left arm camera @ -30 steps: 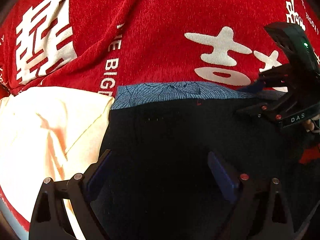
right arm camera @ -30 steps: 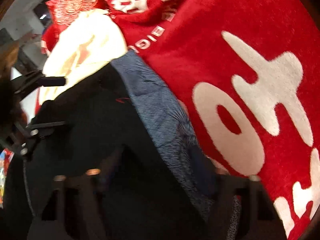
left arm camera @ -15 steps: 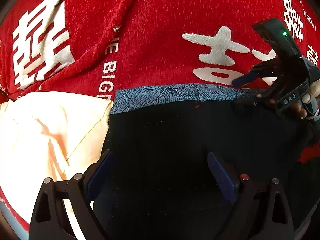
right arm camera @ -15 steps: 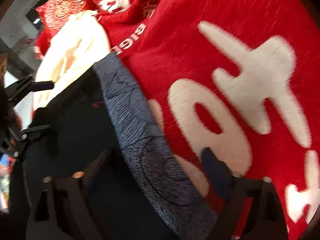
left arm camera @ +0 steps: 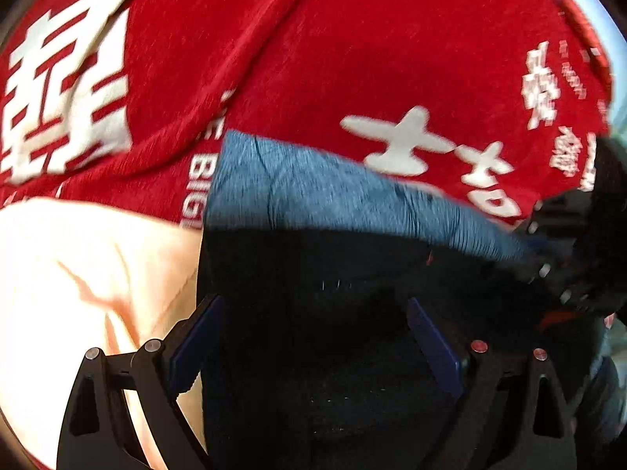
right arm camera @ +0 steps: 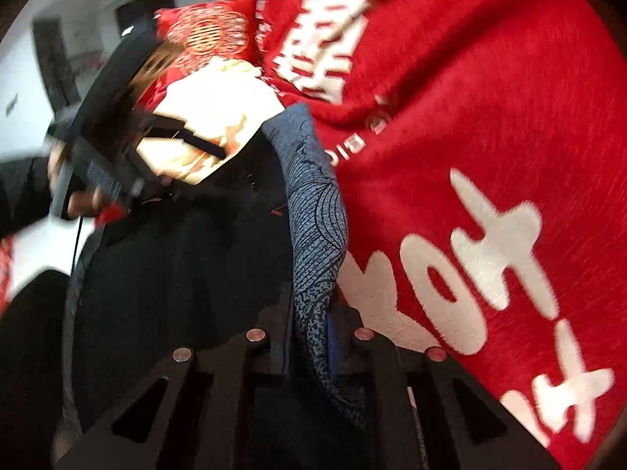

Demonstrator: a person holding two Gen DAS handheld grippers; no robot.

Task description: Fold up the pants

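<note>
Black pants with a blue-grey patterned waistband lie on a red blanket. My left gripper is open, its blue-padded fingers spread over the black fabric. My right gripper is shut on the patterned waistband at its end and lifts it. The right gripper shows blurred at the right edge of the left wrist view. The left gripper shows in the right wrist view, over the pants.
The red blanket with white characters covers the surface; it also shows in the right wrist view. A cream garment lies left of the pants. A red cushion sits beyond, with a white wall behind.
My right gripper has closed on the end of the waistband and raised it, so more of the band shows. My left gripper stays open over the pants.
</note>
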